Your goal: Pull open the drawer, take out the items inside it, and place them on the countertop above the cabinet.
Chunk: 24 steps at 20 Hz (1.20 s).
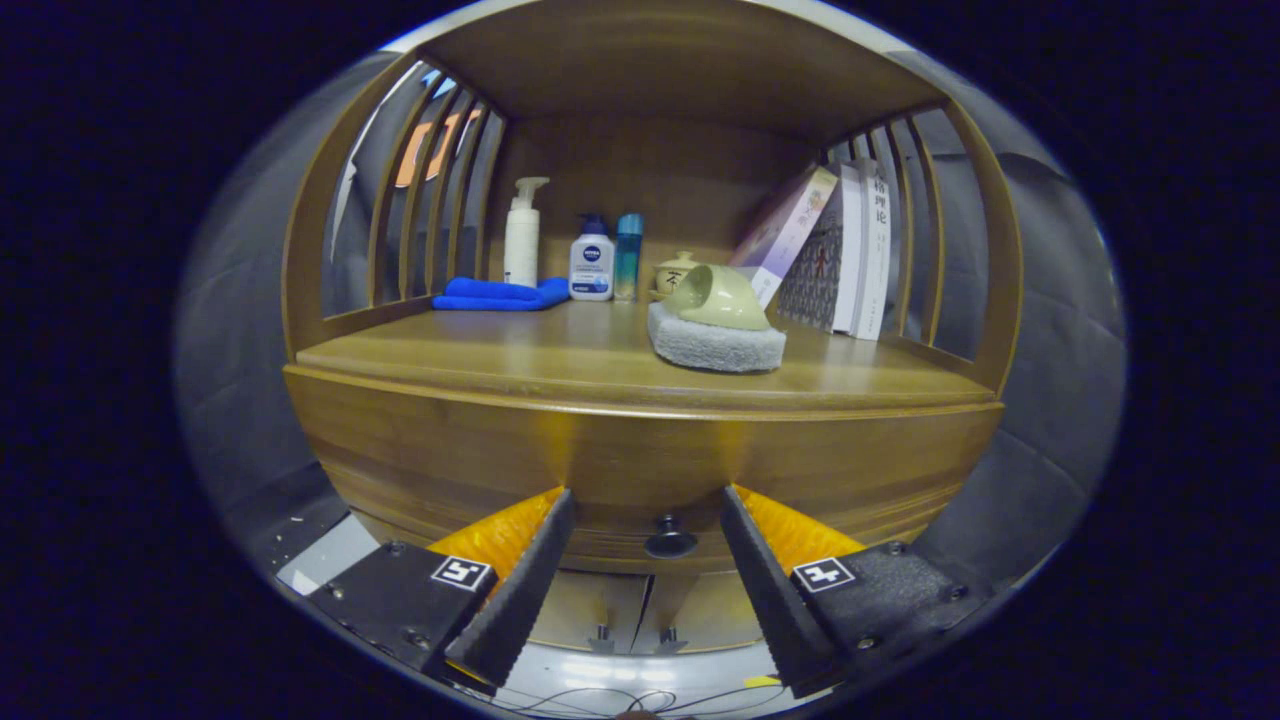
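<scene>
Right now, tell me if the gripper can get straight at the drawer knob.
Probably yes. The gripper is open, and the drawer knob sits in the gap between its fingers, just ahead, on the closed drawer front. Nothing lies between them; the items on the countertop sit above it.

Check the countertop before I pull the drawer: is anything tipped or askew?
Yes: a pale green cup lies on its side atop a grey sponge, and one book leans. The gripper has open jaws flanking the drawer knob.

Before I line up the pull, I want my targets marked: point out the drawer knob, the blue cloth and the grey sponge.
drawer knob (pixel 670 541), gripper view, its round face.
blue cloth (pixel 500 294), gripper view, the folded top.
grey sponge (pixel 716 348), gripper view, its front side.
</scene>
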### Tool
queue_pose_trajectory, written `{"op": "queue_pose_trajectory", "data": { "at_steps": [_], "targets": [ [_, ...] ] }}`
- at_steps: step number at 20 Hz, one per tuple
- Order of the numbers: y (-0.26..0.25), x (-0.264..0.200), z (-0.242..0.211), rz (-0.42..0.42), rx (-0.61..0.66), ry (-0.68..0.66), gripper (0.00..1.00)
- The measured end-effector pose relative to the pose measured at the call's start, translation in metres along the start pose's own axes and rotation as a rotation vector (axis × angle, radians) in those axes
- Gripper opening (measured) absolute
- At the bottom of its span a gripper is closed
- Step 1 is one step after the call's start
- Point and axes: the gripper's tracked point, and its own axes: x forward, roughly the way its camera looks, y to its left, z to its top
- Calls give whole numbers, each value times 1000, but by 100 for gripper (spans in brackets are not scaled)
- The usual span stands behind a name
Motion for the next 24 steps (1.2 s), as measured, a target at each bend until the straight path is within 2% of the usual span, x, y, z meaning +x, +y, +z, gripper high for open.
{"op": "queue_pose_trajectory", "data": {
  "at_steps": [3, 11, 24],
  "targets": [
    [4, -20, 17, 45, 12, -40, 95],
    [-2, -132, 107, 157, 36, -191, 95],
    [-83, -256, 201, 136, 68, -311, 95]
  ]
}}
